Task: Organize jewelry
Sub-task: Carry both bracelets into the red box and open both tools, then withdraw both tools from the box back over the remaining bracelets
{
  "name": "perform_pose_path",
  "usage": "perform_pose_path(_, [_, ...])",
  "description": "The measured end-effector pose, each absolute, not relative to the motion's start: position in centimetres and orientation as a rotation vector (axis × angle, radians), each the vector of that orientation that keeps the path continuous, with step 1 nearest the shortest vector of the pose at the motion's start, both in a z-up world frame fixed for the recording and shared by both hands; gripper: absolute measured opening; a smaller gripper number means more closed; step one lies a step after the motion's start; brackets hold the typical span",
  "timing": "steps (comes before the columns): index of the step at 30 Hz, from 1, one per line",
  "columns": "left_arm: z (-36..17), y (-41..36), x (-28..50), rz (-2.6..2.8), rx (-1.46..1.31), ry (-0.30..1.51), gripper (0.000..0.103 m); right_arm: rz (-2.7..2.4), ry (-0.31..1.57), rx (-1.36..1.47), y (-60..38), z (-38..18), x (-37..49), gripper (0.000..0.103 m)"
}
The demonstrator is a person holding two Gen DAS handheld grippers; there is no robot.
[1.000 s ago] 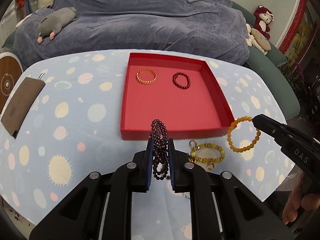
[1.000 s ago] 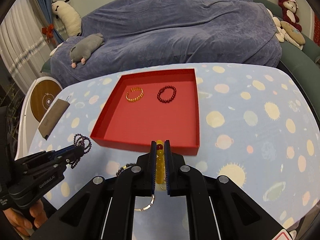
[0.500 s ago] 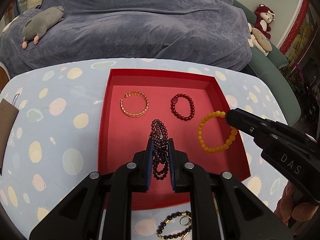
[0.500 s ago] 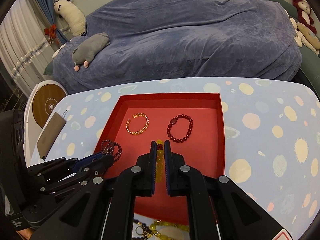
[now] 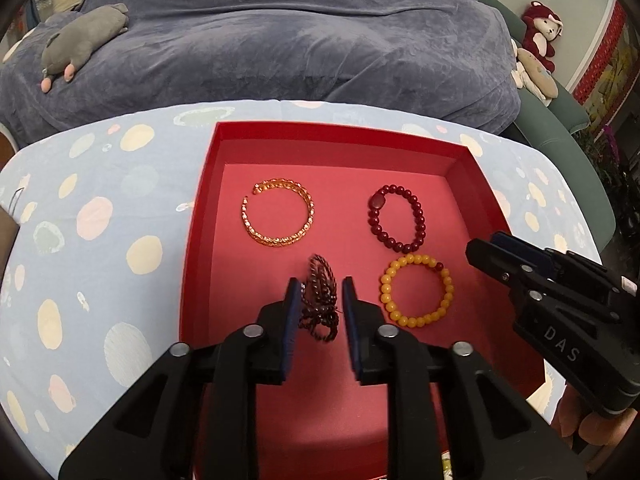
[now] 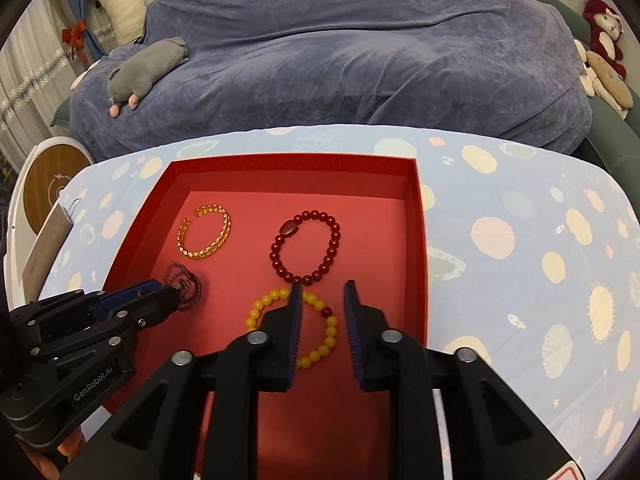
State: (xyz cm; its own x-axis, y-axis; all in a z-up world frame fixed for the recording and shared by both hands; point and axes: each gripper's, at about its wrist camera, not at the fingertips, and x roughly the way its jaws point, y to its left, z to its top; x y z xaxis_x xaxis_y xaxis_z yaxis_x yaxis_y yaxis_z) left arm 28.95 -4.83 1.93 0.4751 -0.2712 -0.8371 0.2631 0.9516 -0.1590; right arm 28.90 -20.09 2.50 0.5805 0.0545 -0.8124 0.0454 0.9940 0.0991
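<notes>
you're at the release step: your right gripper (image 6: 320,292) stands parted with nothing between its fingers, and the yellow bead bracelet (image 5: 416,290) lies flat on the red tray (image 5: 200,216) floor beneath them. your left gripper (image 5: 318,290) is parted too, the blurred dark bead strand (image 5: 319,298) loose between its fingers. next, likely lift both clear. ahead lie a gold bangle (image 5: 277,218) and a dark red bracelet (image 5: 397,218): four pieces counted, one tray.
</notes>
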Motion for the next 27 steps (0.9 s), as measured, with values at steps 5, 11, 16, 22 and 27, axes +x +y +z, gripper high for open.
perform_pose_path(5, [3.7, -4.6, 27.4, -0.302, 0.008, 0.951, 0.058, -0.001, 0.91, 0.14, -20.9, 4.4, 27.0, 0.044])
perform_pose_path(11, [5.6, -3.9, 24.8, -0.296, 0.013, 0.932, 0.058, 0.0, 0.882, 0.144, -20.9, 6.6, 23.5, 0.044])
perform_pose_path(16, [6.7, -2.8, 21.6, -0.292, -0.016, 0.931, 0.058, 0.0, 0.87, 0.119, -20.3, 7.8, 19.7, 0.044])
perform_pose_path(22, [6.9, -1.9, 17.4, -0.276, -0.005, 0.943, 0.058, -0.001, 0.883, 0.107, -19.3, 7.7, 14.8, 0.045])
perform_pose_path(27, [6.1, -1.4, 14.3, -0.262, -0.01, 0.975, 0.058, -0.019, 0.898, 0.049, -18.2, 6.8, 11.1, 0.045])
